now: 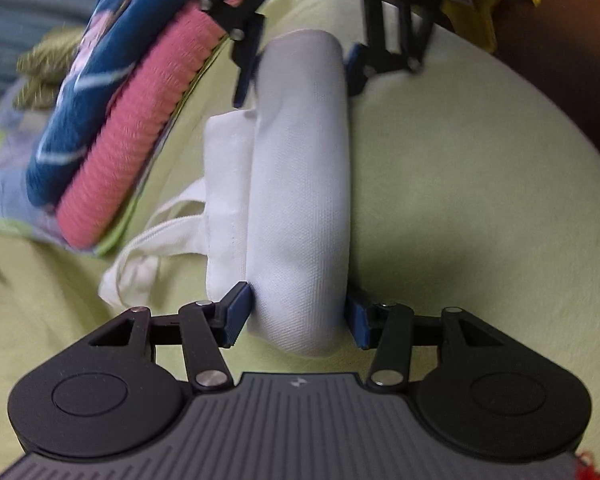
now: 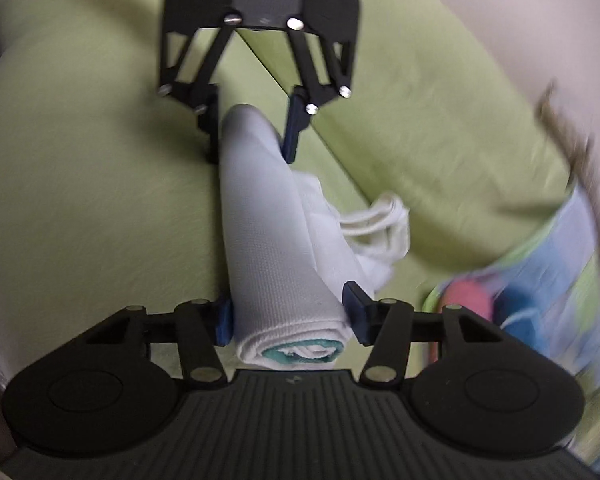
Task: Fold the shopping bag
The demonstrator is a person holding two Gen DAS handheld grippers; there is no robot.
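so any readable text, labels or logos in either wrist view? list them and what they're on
No readable words or numbers in either view.
Small pale emblem on the left claw body, near its front edge: a mark, not letters, too small to identify.
The same kind of mark on the right claw body: also too small.
White shopping bag, rolled and gripped at both ends: no print visible.
Patterned blue cloth and the stack beside it: blurred, pattern only.

The light is soft and fairly bright, with gray shadows on the green sheet beside the white bag. Both pictures bend round at the edges. The pink and blue cloths near the sheet's edge look smeared and blurry.
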